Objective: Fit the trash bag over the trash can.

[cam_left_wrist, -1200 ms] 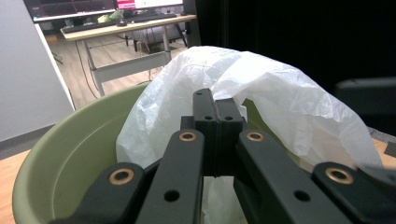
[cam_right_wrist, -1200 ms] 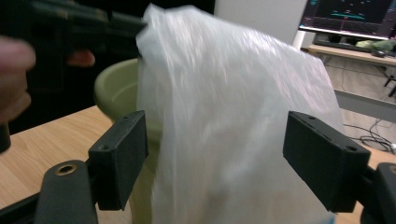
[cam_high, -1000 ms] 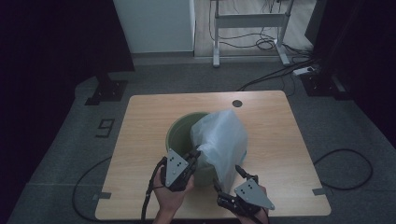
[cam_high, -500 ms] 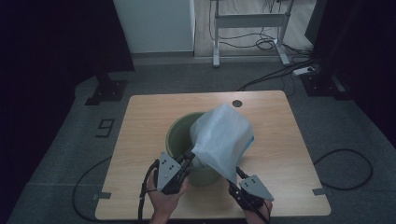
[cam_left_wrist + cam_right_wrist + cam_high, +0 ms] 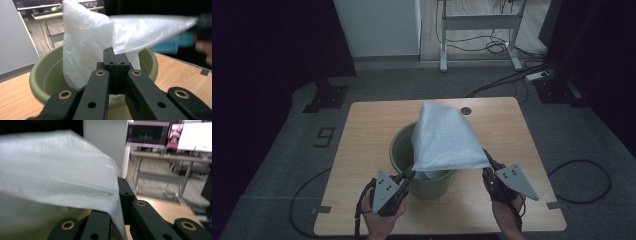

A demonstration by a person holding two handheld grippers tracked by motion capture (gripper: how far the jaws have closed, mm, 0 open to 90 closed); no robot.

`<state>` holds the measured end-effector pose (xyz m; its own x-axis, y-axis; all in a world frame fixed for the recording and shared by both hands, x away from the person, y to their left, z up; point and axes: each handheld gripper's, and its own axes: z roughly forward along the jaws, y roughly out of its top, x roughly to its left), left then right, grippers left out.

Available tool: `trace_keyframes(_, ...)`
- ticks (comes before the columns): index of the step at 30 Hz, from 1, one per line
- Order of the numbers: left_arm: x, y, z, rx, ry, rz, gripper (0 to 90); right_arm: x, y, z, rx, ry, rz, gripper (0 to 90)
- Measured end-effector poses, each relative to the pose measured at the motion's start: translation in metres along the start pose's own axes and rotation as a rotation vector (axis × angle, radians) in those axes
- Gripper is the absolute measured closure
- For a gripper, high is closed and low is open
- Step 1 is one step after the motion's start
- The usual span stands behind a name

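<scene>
Both tools grip the white plastic bag (image 5: pixel 446 137), which is stretched taut above the green bucket (image 5: pixel 401 150) at the worktop's (image 5: pixel 362 130) centre. The left tool (image 5: pixel 407 176), at 7 o'clock of the bucket, pinches one corner; the right tool (image 5: pixel 486 162), at 4 o'clock, pinches the other.
</scene>
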<state>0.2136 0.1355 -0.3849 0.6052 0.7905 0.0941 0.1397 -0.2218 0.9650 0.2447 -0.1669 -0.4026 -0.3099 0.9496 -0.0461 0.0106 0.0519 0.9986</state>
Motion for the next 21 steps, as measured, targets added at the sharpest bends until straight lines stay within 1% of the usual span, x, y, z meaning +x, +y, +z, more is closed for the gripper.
trace_keyframes(3,0.001,-0.003,-0.002,0.005,-0.008,-0.005,89.6,0.003,0.025,0.001,-0.061,0.018,0.003,87.9)
trace_keyframes(4,0.001,-0.005,-0.003,0.008,-0.012,-0.005,89.6,0.005,0.03,0.001,-0.074,0.024,0.003,87.9)
trace_keyframes(6,0.002,-0.007,-0.004,0.014,-0.023,-0.008,89.6,0.01,0.04,0.001,-0.106,0.045,0.01,87.9)
trace_keyframes(7,0.002,-0.008,-0.004,0.014,-0.03,-0.012,88.1,0.017,0.046,-0.001,-0.13,0.067,0.011,87.9)
trace_keyframes(8,0.002,-0.009,-0.005,0.012,-0.034,-0.015,88.1,0.017,0.046,-0.001,-0.13,0.067,0.011,87.9)
trace_keyframes(9,0.003,-0.01,-0.007,0.009,-0.027,-0.021,85.3,0.02,0.048,-0.001,-0.14,0.076,0.007,87.9)
trace_keyframes(10,0.004,-0.01,-0.009,0.002,-0.023,-0.032,80.6,0.023,0.048,-0.002,-0.145,0.083,-0.003,87.9)
trace_keyframes(12,0.007,-0.009,-0.015,-0.016,-0.014,-0.051,67.0,0.028,0.047,-0.003,-0.167,0.101,-0.028,87.9)
trace_keyframes(13,0.009,-0.007,-0.02,-0.035,-0.01,-0.062,62.6,0.03,0.046,-0.003,-0.171,0.103,-0.041,87.9)
trace_keyframes(14,0.012,-0.006,-0.025,-0.047,-0.015,-0.076,58.4,0.03,0.045,-0.002,-0.169,0.104,-0.05,87.9)
trace_keyframes(15,0.013,-0.004,-0.028,-0.055,-0.019,-0.086,54.8,0.029,0.045,-0.001,-0.164,0.102,-0.046,87.9)
trace_keyframes(18,0.02,0.003,-0.037,-0.067,-0.028,-0.114,48.8,0.024,0.045,0.001,-0.154,0.09,-0.035,87.9)
trace_keyframes(21,0.025,0.009,-0.041,-0.077,-0.027,-0.125,46.3,0.023,0.047,0.002,-0.152,0.087,-0.033,87.9)
